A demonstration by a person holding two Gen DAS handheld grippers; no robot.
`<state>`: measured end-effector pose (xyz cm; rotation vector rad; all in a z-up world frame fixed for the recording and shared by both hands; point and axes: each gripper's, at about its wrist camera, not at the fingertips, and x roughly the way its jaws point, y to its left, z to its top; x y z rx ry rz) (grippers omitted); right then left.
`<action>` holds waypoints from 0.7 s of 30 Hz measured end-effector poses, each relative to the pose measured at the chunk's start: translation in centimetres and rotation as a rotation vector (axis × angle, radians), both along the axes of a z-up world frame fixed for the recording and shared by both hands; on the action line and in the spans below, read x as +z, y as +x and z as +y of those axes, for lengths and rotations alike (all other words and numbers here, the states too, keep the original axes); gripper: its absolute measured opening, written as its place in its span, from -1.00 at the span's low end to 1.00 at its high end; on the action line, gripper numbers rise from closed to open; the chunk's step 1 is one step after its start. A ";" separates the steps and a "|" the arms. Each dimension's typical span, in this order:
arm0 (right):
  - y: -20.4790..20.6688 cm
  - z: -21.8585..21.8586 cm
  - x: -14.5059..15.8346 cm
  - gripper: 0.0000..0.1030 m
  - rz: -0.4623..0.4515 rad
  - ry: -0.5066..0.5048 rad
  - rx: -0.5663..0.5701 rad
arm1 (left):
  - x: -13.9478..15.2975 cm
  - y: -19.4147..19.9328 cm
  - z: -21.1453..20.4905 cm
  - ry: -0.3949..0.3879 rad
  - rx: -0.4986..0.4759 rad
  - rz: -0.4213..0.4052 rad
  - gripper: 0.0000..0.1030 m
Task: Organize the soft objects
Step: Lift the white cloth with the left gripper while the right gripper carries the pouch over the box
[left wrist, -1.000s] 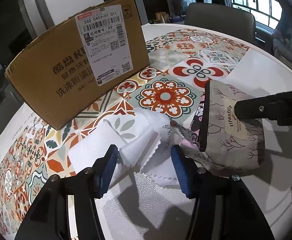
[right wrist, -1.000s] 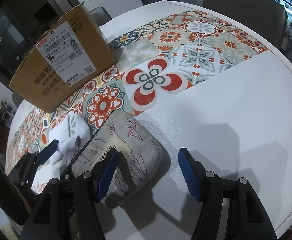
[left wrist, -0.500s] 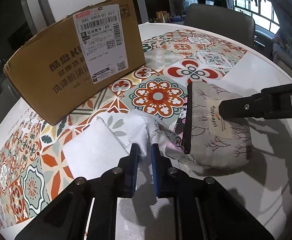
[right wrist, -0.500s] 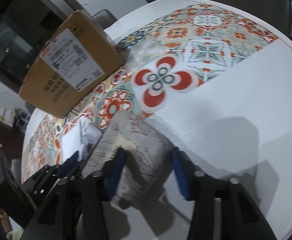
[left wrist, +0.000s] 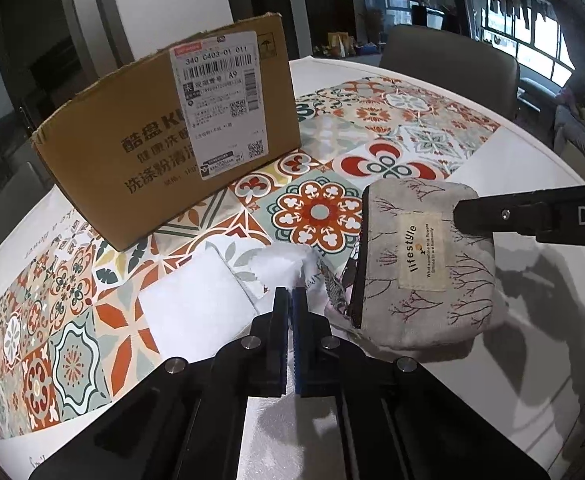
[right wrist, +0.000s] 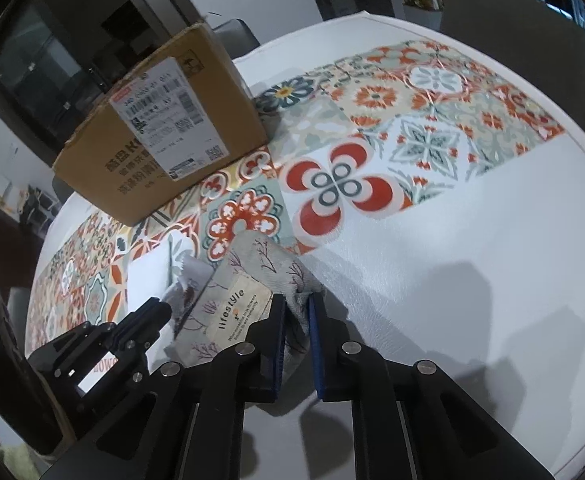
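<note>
A grey fabric pouch [left wrist: 428, 264] with a "lifestyle" label and a black zipper lies on the table, lifted a little at its right end. My right gripper [right wrist: 295, 308] is shut on the pouch [right wrist: 252, 292] at its right edge. A white cloth [left wrist: 284, 264] with zigzag edges lies just left of the pouch's open zipper side. My left gripper [left wrist: 291, 300] is shut on the white cloth and pinches it up into a peak. The cloth also shows in the right wrist view [right wrist: 190, 276].
A brown cardboard box [left wrist: 164, 148] with a shipping label stands at the back left of the round table [left wrist: 532, 184]. A tiled-pattern mat [left wrist: 372, 140] covers the table's middle. A white pad [left wrist: 196, 304] lies under the cloth. A chair [left wrist: 448, 56] stands behind the table.
Both grippers have closed: the left from wide open onto the white cloth, the right from open around the pouch to pinching its edge. The cloth is bunched up.
</note>
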<state>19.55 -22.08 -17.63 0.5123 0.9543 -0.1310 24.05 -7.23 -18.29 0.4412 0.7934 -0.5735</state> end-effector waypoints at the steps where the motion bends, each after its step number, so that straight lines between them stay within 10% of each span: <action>1: 0.0 0.1 0.4 -0.77 -0.008 -0.008 0.008 | 0.2 -0.1 0.1 -0.007 0.006 -0.002 -0.93; 21: 0.4 1.1 6.0 -0.79 -0.118 -0.036 0.093 | 6.5 -0.1 1.4 -0.151 0.090 -0.069 -0.94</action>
